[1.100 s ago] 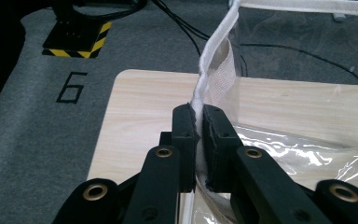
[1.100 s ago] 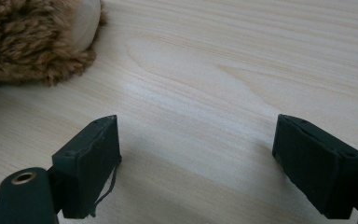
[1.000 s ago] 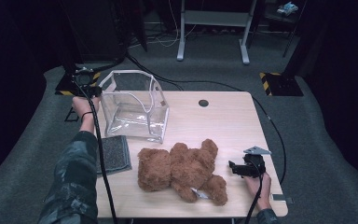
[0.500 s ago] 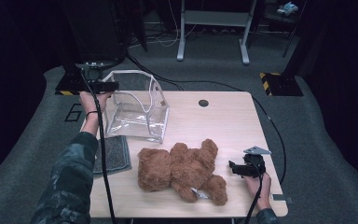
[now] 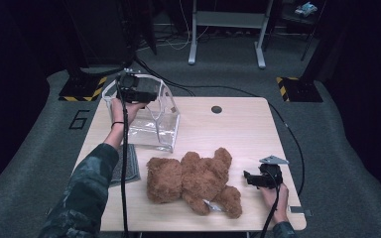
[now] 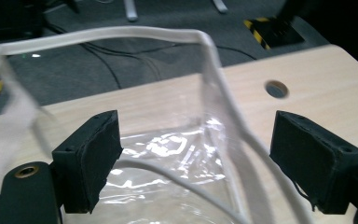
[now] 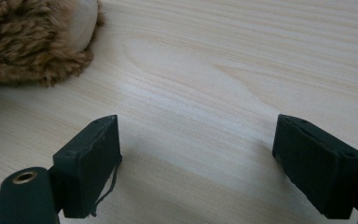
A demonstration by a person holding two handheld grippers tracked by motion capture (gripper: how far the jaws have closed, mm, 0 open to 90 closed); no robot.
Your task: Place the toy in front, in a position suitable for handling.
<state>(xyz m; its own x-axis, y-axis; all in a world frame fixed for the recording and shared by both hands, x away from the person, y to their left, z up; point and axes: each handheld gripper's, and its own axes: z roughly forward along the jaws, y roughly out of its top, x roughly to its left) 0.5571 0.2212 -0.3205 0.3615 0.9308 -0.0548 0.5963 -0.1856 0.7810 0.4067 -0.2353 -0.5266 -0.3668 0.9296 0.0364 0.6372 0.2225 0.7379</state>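
My left hand-held gripper (image 5: 135, 88) hangs over the clear bag (image 5: 151, 116) at the table's (image 5: 238, 126) far-left corner; jaws have just been opening, white rim (image 6: 121, 35) between them, unpinched. Right hand-held gripper (image 5: 256, 179) sits jaws apart near the right edge, beside the teddy bear (image 5: 193, 179), bare table between.

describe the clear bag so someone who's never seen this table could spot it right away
On the light wooden table, look to the far left corner, beyond the brown teddy bear lying near the front edge. The clear bag stands there open-topped beneath the left gripper. It is the see-through thing with shiny plastic walls and white edging, unlike the furry bear and the dark flat mat beside it.
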